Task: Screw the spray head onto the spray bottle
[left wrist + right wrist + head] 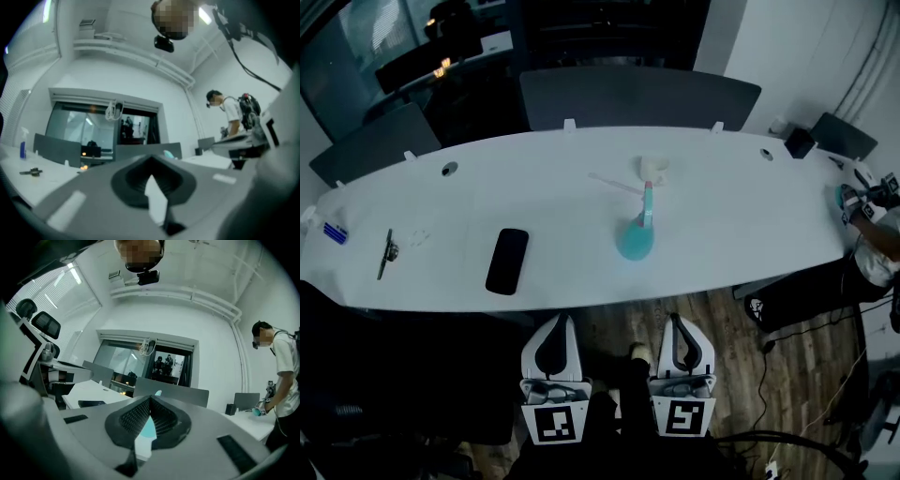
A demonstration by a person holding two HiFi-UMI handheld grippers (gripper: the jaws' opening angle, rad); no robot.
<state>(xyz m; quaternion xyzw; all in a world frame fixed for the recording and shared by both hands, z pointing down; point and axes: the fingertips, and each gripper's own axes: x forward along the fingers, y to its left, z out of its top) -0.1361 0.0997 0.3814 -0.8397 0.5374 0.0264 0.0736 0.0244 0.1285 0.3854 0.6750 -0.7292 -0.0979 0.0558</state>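
Observation:
A teal spray bottle (635, 240) stands on the long white table (741, 216), near its middle. Just behind it lies the white spray head (653, 169), its thin tube (613, 182) pointing left. Both grippers hang below the table's near edge, apart from the bottle and pointing toward it. My left gripper (564, 321) is shut and empty, and so is my right gripper (674, 319). In the left gripper view the shut jaws (151, 161) show a sliver of the bottle (167, 153) beyond them. The right gripper (150, 400) looks at the bottle (149, 428) through the notch.
A black phone (507, 261) lies left of the bottle, a dark pen-like tool (387, 253) and a small blue item (336, 232) farther left. Grey chairs (637, 98) line the far side. A person (874, 230) works at the table's right end.

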